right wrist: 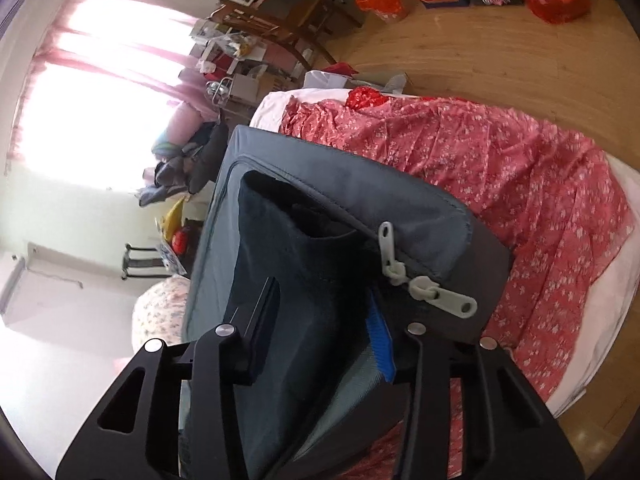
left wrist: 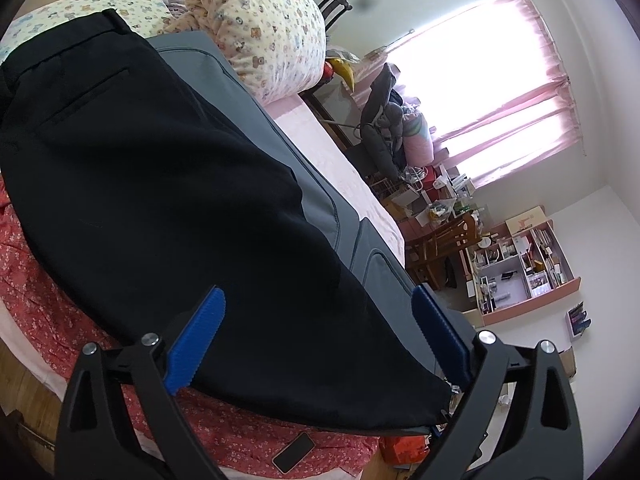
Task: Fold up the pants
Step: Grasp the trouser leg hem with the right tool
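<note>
Under the left claw [left wrist: 318, 334], the black dress pants [left wrist: 160, 168] lie spread flat on a grey zippered fabric case [left wrist: 280, 148], which rests on the bed with the red floral sheet [left wrist: 48, 292]. This claw is spread wide, its blue ribbed fingers [left wrist: 200, 336] standing one at each side of the pants' near edge, with the dark cloth passing between them; whether they touch the cloth I cannot tell. Ahead and left of the claw a welt pocket and the waistband show. Further ahead lies a rolled cream quilt printed with small bears [left wrist: 260, 28]. Just below the claw, a dark smartphone [left wrist: 293, 452] lies on the red sheet.

In the right wrist view, the right claw [right wrist: 324, 350] is partly spread, and a fold of the dark pants fabric [right wrist: 304, 280] and the grey case's edge [right wrist: 352, 196] sit between its fingers. Whether it pinches them I cannot tell. The blue pad [right wrist: 380, 348] of the right-hand finger lies against the cloth. Two pale grey zipper pulls [right wrist: 424, 284] hang just ahead of that finger. Right of the claw the red sheet [right wrist: 520, 184] drapes over the bed, with the wooden floor [right wrist: 500, 52] beyond.
</note>
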Motion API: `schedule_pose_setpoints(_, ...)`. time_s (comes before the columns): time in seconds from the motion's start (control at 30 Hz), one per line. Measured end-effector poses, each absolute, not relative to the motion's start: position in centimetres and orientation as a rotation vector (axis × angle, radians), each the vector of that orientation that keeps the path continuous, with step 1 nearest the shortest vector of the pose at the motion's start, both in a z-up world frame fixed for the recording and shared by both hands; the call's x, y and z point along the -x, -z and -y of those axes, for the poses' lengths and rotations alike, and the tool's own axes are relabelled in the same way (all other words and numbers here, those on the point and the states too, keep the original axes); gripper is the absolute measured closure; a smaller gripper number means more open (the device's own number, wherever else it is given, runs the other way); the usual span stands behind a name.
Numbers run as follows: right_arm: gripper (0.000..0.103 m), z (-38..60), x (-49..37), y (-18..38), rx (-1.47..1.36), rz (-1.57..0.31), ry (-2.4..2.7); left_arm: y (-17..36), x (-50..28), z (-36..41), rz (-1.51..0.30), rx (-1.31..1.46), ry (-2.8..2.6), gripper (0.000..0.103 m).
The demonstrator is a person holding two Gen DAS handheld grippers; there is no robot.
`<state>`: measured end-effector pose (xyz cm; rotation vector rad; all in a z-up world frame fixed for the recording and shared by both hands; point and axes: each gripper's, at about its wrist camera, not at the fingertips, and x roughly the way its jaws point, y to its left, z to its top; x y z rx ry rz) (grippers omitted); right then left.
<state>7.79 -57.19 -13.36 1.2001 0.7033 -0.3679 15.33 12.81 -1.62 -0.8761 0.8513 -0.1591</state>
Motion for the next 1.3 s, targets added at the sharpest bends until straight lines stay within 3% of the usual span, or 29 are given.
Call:
schedule_pose_setpoints(0.13, 0.061, 57.3, -7.9, 14.0, -1.217, -0.687, 0.368, 1.6, -15.3, -12.9, -0.852, 0.875, 0.159, 0.008)
schedule_pose_setpoints(0.27, 0.087, 57.1, -8.0, 13.9, -1.202, -0.681, 0.354, 1.8, -15.4, -12.9, -0.858, 0.870, 0.159, 0.006)
schedule_pose_setpoints(0.37, 0.092, 56.8, -8.1, 13.1, -1.178, -0.656, 0.338, 2.0, -15.6, -12.7, -0.865, 0.867, 0.165, 0.006)
schedule_pose_setpoints(0.73, 0.094, 52.6, -10.2, 5.8, -1.004, -0.537, 0.148, 2.2, -14.9, -13.5, -0.864, 0.886, 0.159, 0.004)
schedule_pose_setpoints(1.0, 0.094, 44.0, -13.7, -1.3, -0.769, -0.519, -0.106, 2.6, -13.7, -15.1, -0.847, 0.921, 0.129, 0.002)
schedule_pose_setpoints(1.3, 0.094, 34.1, -17.4, -3.5, -0.647, -0.579, -0.349, 3.4, -11.7, -18.6, -0.811, 0.978, 0.072, 0.002)
